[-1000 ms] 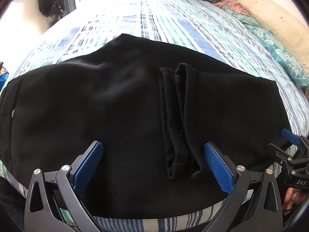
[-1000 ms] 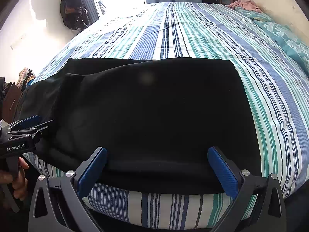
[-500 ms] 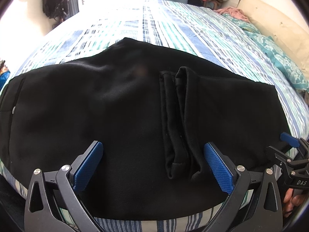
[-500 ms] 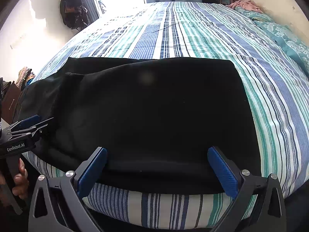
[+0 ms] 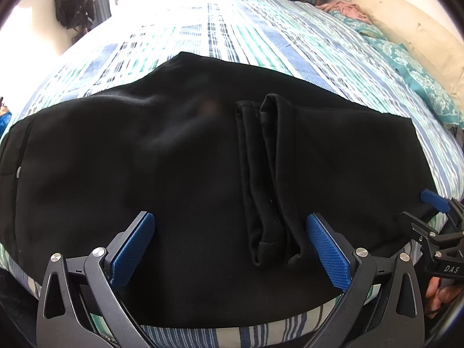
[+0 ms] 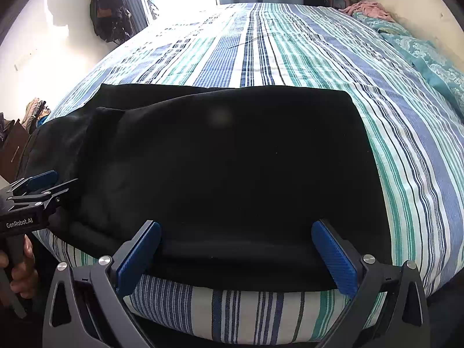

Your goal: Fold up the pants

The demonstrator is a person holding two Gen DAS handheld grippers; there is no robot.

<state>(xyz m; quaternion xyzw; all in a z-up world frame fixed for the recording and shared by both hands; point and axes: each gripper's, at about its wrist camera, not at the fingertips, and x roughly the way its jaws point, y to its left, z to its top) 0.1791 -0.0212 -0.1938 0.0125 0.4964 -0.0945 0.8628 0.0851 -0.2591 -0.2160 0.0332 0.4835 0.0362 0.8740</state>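
Observation:
Black pants (image 5: 179, 179) lie folded across the near edge of the striped bed (image 5: 249, 40). Their leg hems (image 5: 269, 179) rest on top, right of centre in the left wrist view. My left gripper (image 5: 230, 249) is open, hovering at the pants' near edge with nothing between its blue pads. In the right wrist view the folded right end of the pants (image 6: 237, 174) fills the middle, and my right gripper (image 6: 236, 256) is open over its near edge. Each gripper shows at the edge of the other's view: the right gripper (image 5: 435, 211) and the left gripper (image 6: 37, 185).
The striped bedspread (image 6: 290, 49) stretches far behind the pants. A teal patterned blanket (image 5: 420, 72) and pink cloth (image 5: 348, 8) lie at the far right by a cream headboard (image 5: 411, 29). A dark bag (image 6: 110, 20) hangs on the left wall. A hand (image 6: 20, 275) holds the left gripper.
The left wrist view has tilted slightly, so the pants sit a little higher in it. The right gripper and the pants have not moved.

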